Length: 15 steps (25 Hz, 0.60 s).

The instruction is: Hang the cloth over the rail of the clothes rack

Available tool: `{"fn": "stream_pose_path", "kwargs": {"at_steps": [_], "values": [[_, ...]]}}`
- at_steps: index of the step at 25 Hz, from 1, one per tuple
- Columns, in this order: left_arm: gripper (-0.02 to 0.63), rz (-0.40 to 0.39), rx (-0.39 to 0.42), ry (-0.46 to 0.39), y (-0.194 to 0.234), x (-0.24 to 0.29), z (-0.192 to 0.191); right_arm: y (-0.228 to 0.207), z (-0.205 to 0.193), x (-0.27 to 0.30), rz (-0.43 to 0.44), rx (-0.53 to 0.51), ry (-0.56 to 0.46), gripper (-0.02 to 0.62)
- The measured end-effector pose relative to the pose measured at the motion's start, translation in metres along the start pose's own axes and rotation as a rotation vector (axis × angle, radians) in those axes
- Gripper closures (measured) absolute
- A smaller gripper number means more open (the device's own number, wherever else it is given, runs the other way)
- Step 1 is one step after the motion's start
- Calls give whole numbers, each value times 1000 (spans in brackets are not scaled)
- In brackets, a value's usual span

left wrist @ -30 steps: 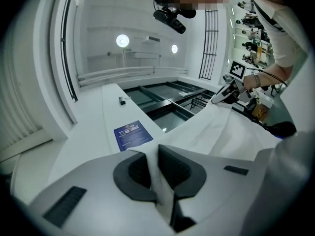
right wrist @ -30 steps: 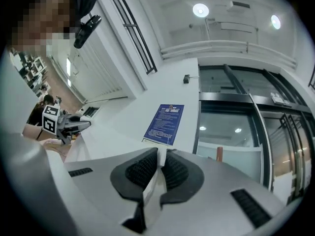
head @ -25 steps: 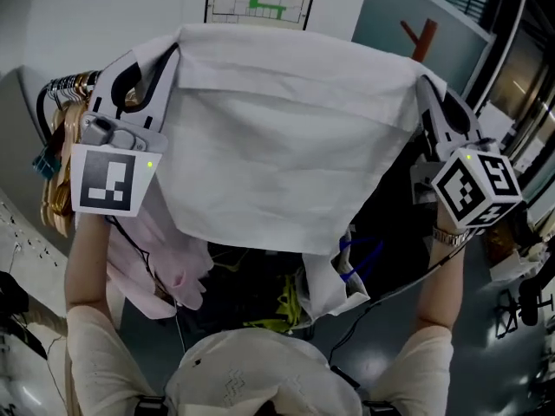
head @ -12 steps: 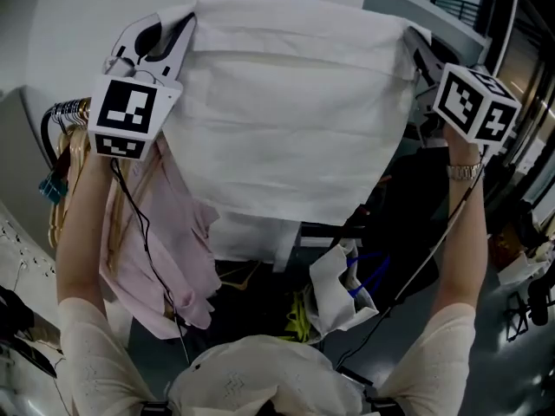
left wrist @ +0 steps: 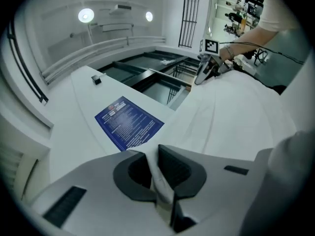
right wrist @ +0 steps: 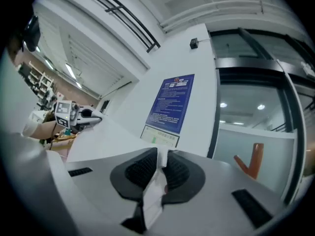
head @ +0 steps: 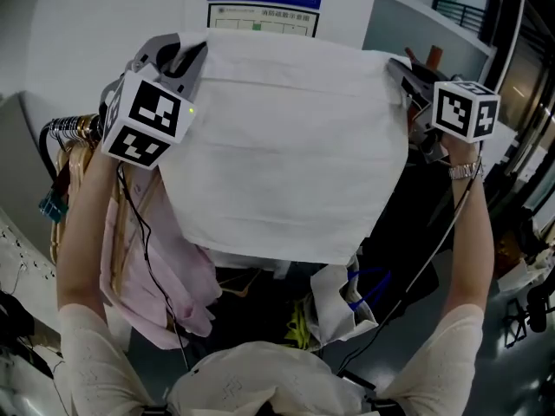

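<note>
Now, left gripper [head: 178, 55]: your fingers are pinched together on one top corner of the cloth [head: 286, 146].
Cloth: spread taut between both pairs of fingers and hanging below them, so it should drape flat.
Right gripper [head: 401, 66]: fingers clamped on the other corner.

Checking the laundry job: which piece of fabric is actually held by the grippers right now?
The white cloth, pinched at its top corners by the left gripper and right gripper. The pink garment is in neither.
</note>
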<state>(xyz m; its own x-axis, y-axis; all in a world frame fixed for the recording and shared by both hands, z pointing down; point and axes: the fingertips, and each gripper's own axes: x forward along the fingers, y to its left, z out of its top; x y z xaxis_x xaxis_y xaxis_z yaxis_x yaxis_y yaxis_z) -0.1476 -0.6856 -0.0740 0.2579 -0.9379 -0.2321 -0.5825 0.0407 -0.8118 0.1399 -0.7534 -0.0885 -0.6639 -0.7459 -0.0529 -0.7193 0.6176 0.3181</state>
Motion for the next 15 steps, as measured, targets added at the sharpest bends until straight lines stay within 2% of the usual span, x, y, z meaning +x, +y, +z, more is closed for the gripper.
{"fn": "stream_pose_path", "kwargs": {"at_steps": [2,4,7,12,15], "values": [[586,-23,23,76,-7,5,-9,2,-7,3,65,14,33,560],[584,-58,33,143,-16,8,-16,3,-14,4,95,-22,78,546],[585,-115,8,215,-28,12,-26,0,-25,7,128,-31,148,537],[585,-173,-10,286,-52,14,-40,1,-29,1,185,26,165,524],[586,-202,-47,289,-57,14,-42,-3,-33,-2,228,91,168,512]]}}
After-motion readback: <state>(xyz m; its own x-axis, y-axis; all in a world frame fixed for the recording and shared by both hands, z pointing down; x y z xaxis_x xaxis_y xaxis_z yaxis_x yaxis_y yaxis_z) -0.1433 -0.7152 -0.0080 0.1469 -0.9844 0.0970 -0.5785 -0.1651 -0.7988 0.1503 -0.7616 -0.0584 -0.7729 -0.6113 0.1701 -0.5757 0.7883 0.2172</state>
